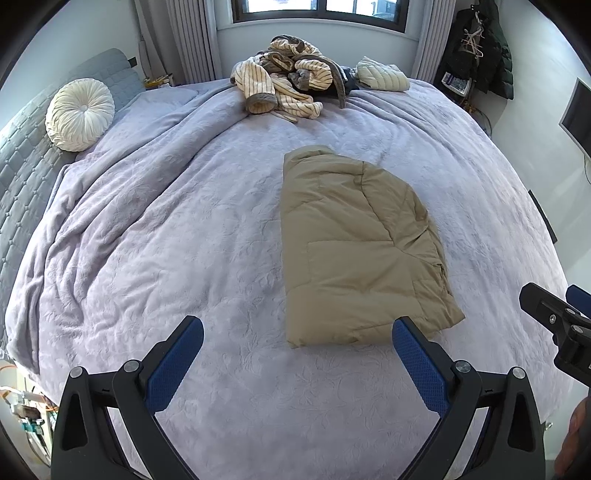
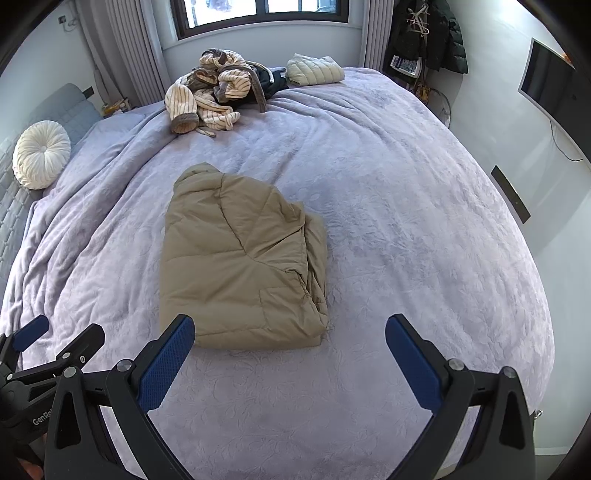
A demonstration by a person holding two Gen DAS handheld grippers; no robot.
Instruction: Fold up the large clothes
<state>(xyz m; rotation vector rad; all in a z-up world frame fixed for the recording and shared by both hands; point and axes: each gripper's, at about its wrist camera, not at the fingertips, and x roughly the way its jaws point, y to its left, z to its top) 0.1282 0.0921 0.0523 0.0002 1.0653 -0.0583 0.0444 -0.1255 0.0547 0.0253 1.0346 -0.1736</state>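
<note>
Both grippers' jaws wide above bedspread (image 1: 258,406)

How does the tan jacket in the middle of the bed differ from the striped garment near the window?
The tan jacket is folded into a flat, compact bundle; the striped garment lies in a crumpled heap. The jacket is plain tan and quilted; the other is cream with dark stripes and grey trim. The jacket lies nearer both open grippers. Both rest on the lavender bedspread.

Soft, even daylight from the window (image 1: 320,9) at 12 o'clock, slightly blown out at the glass, faint shadows under the folds of the bed cover (image 2: 388,206), sharp centre, strong fisheye bending, black vignette at corners
</note>
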